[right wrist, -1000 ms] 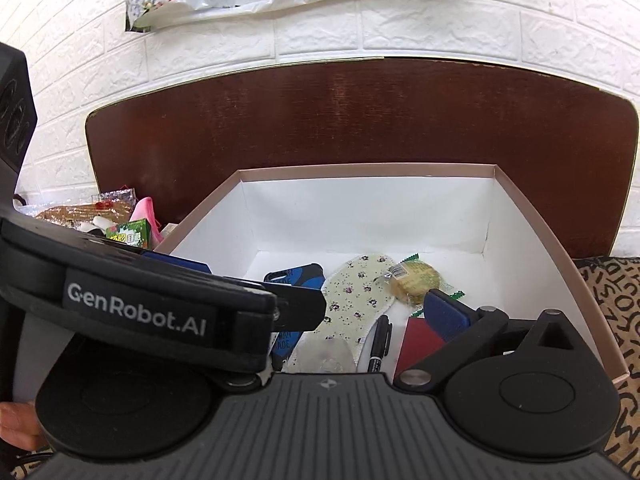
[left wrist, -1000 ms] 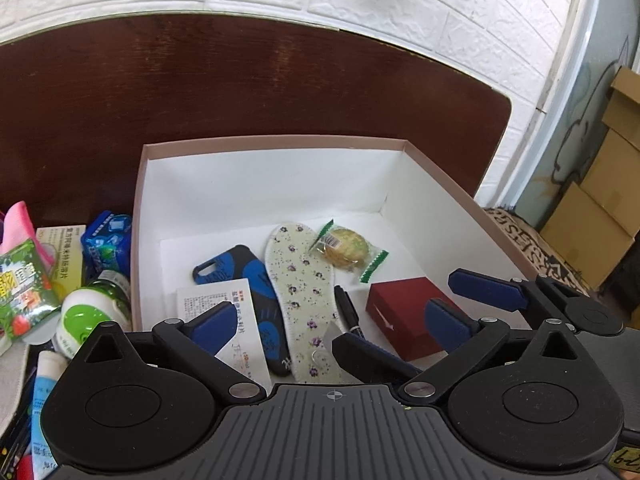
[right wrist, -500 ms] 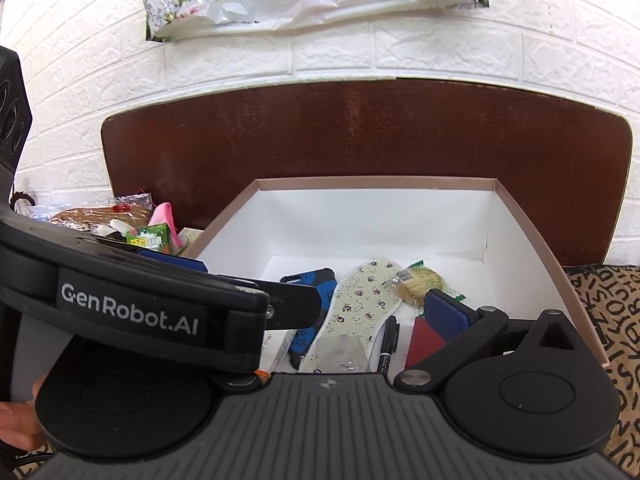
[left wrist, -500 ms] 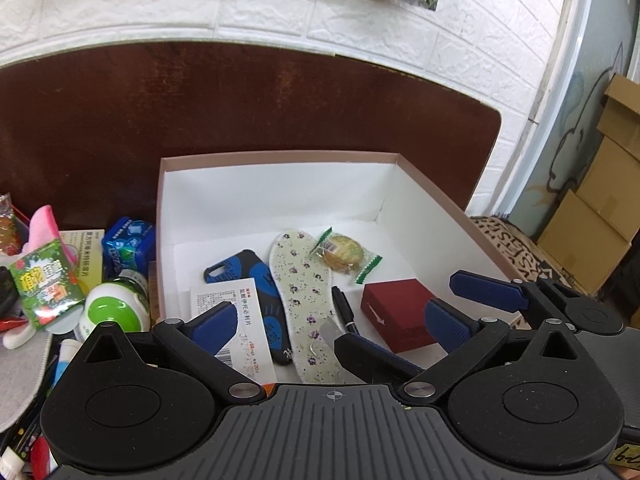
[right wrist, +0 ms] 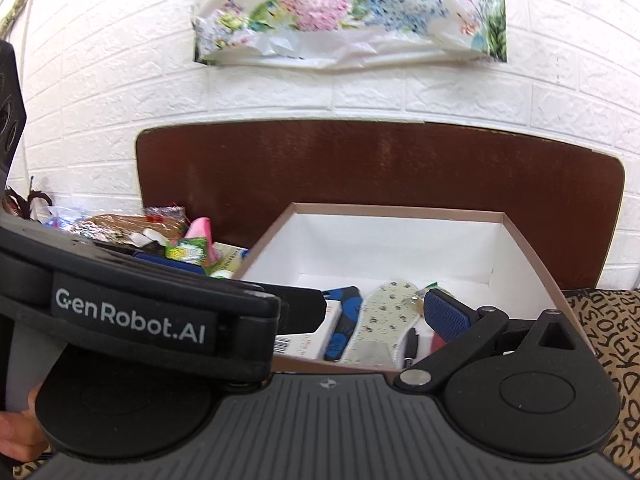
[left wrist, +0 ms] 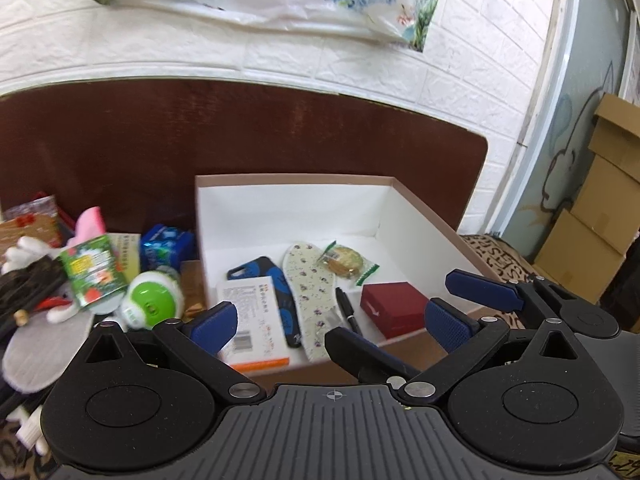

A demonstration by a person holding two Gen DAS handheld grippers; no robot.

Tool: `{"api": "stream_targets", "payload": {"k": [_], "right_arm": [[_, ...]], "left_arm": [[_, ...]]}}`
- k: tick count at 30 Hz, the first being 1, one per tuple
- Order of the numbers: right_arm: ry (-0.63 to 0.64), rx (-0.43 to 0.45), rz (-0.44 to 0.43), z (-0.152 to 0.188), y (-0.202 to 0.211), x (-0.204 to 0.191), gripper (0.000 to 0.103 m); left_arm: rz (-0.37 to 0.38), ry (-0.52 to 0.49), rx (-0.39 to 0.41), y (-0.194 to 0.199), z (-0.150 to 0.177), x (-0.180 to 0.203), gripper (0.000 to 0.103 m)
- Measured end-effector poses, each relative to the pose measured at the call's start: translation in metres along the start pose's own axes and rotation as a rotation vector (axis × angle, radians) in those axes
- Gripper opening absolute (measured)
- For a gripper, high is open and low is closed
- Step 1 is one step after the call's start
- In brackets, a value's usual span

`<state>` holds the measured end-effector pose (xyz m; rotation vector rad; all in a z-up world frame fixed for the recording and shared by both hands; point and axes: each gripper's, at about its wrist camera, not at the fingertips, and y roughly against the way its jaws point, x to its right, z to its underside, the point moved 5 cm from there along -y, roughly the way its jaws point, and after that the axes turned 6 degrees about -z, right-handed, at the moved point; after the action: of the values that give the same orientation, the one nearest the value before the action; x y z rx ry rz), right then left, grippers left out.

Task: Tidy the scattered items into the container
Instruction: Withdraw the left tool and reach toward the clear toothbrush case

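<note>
Claws first: my left claw [left wrist: 332,314] is spread wide and carries nothing, its blue pads [left wrist: 214,322] apart and held above the near edge of the box [left wrist: 424,224]. I judge it is open like this because it has nothing to drop off and is ready to go for the next loose thing. My right claw [left wrist: 404,320] shows in the left view just beside it, one finger crossing low in front and the other out to the right, so it too is spread and empty. In the right view the left claw's body blocks most of the right claw's own left side.

Just beyond the fingers, the box sits open on the brown worktop [left wrist: 120,152], its white inside facing up so things can be lowered straight in. Already lying flat on its floor are a flowered insole [left wrist: 310,292], a blue phone case [left wrist: 260,276], a white carton [left wrist: 250,314], a black pen [left wrist: 348,310], a red box [left wrist: 394,308] and a wrapped cake [left wrist: 344,260].

Further out, left of the box, the untidied pile waits: a green and white bottle [left wrist: 150,300], a green packet [left wrist: 94,274], a blue pack [left wrist: 164,242], something pink [left wrist: 90,220]. The bottle is nearest the box wall, so it looks the easiest next pick for the left claw.
</note>
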<state>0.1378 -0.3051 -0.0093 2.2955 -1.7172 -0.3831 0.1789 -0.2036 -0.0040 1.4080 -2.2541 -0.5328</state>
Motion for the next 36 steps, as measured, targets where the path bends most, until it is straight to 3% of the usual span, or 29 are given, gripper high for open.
{"api": "stream_targets", "payload": {"k": [13, 25, 34, 36], "right_arm": [[0.034, 0.016, -0.053, 0.035, 0.015, -0.074, 0.103], [0.080, -0.069, -0.139, 0.086, 0.003, -0.132, 0.103], [0.072, -0.141, -0.159, 0.108, -0.025, -0.146, 0.102], [0.081, -0.156, -0.159, 0.110, -0.034, -0.147, 0.101]], "left_arm": [[-0.094, 0.039, 0.063, 0.059, 0.056, -0.039, 0.103], [-0.152, 0.142, -0.025, 0.074, 0.120, -0.093, 0.103], [-0.162, 0.170, -0.097, 0.057, 0.140, -0.123, 0.103], [-0.164, 0.167, -0.107, 0.051, 0.140, -0.130, 0.099]]}}
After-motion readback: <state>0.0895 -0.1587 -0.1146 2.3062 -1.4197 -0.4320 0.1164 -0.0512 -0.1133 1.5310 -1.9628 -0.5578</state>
